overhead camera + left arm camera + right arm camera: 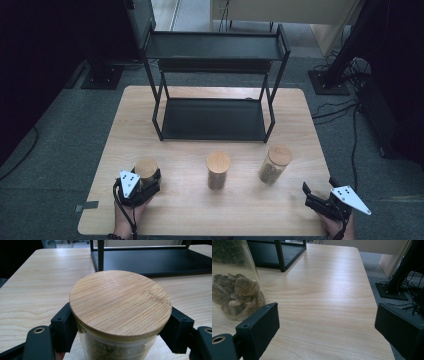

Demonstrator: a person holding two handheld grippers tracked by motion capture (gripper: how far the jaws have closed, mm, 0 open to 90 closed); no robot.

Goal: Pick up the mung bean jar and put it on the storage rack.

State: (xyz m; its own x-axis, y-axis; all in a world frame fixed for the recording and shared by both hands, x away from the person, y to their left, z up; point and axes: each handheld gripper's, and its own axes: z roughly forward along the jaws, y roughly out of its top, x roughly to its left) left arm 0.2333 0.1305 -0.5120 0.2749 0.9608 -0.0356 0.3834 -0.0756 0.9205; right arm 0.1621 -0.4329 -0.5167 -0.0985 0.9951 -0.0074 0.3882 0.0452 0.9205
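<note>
Left gripper [120, 340] shut tight on round glass jar with flat wooden lid [120, 302], near front left edge of pale wooden table [300, 130]. Could slip on smooth glass if lifted fast. Right gripper [327, 332] wide open, holding nothing.
</note>
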